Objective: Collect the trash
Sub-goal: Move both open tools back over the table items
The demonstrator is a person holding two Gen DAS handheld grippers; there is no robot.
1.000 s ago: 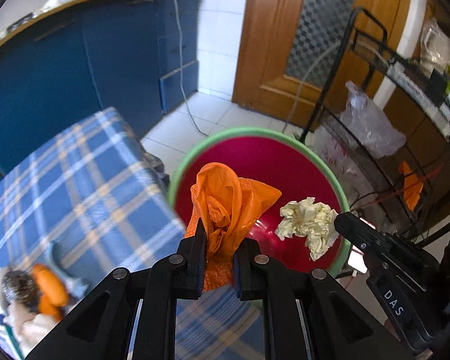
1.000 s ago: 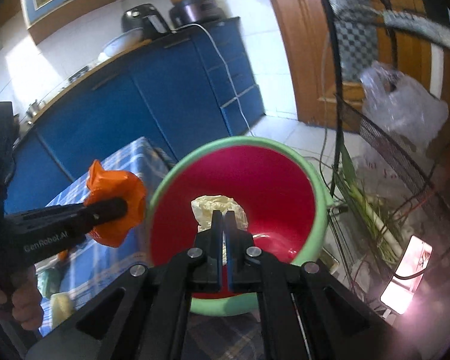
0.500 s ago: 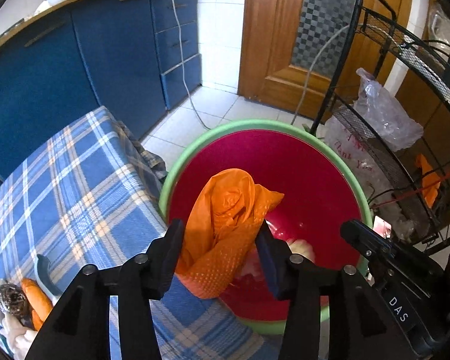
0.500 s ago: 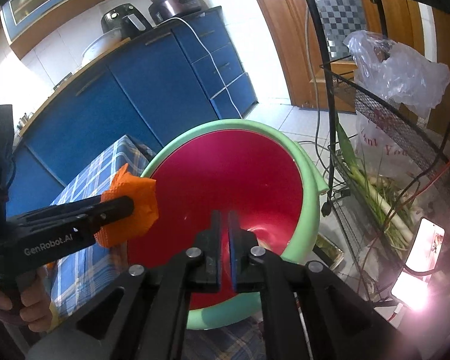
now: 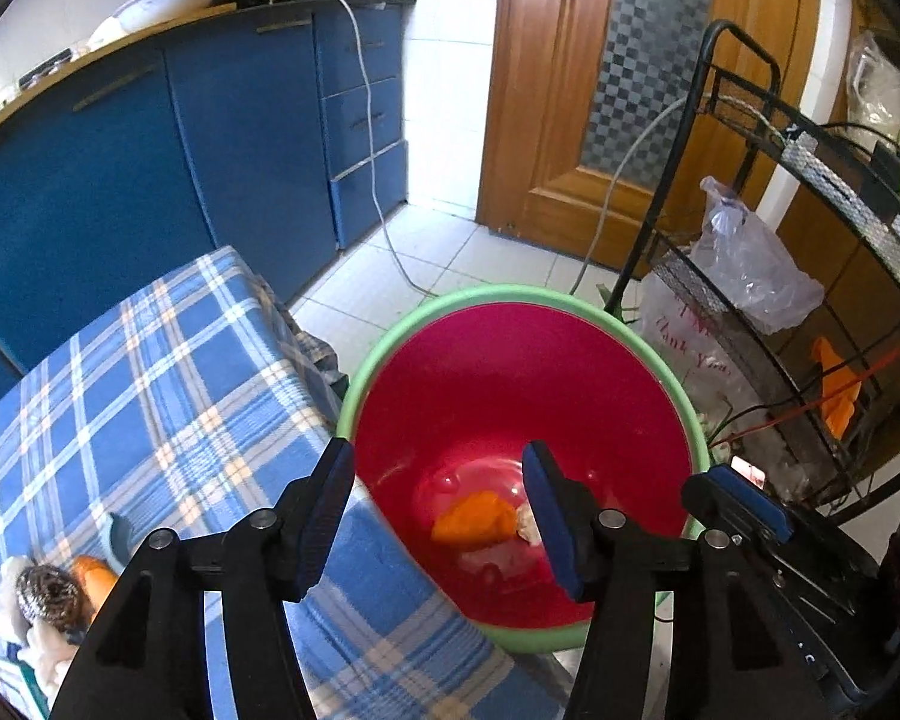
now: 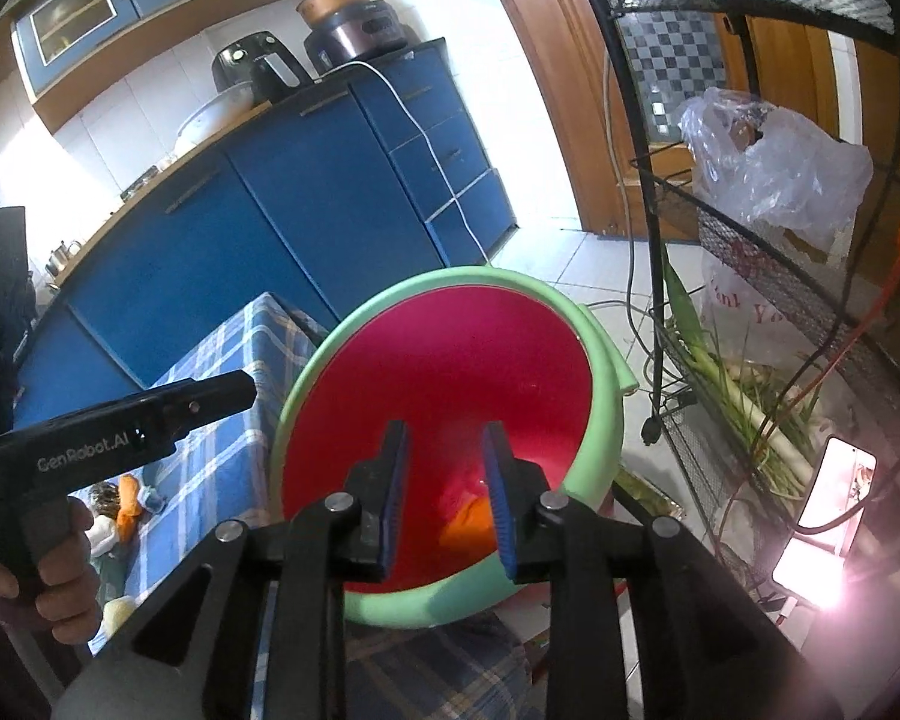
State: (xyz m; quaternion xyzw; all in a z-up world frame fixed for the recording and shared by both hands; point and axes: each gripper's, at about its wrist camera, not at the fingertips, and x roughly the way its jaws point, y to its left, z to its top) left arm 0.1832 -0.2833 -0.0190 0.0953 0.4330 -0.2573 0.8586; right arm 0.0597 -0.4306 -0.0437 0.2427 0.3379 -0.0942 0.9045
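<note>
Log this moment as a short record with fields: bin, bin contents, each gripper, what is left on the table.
bin: red plastic bucket with green rim, beside the blue checked tablecloth
contents: crumpled orange glove and a pale paper wad at the bottom
left gripper: jaws opening, nothing between them, over the bucket
right gripper: jaws opening, empty, over the bucket
left on table: steel wool scourer, orange scrap, whitish scraps
</note>
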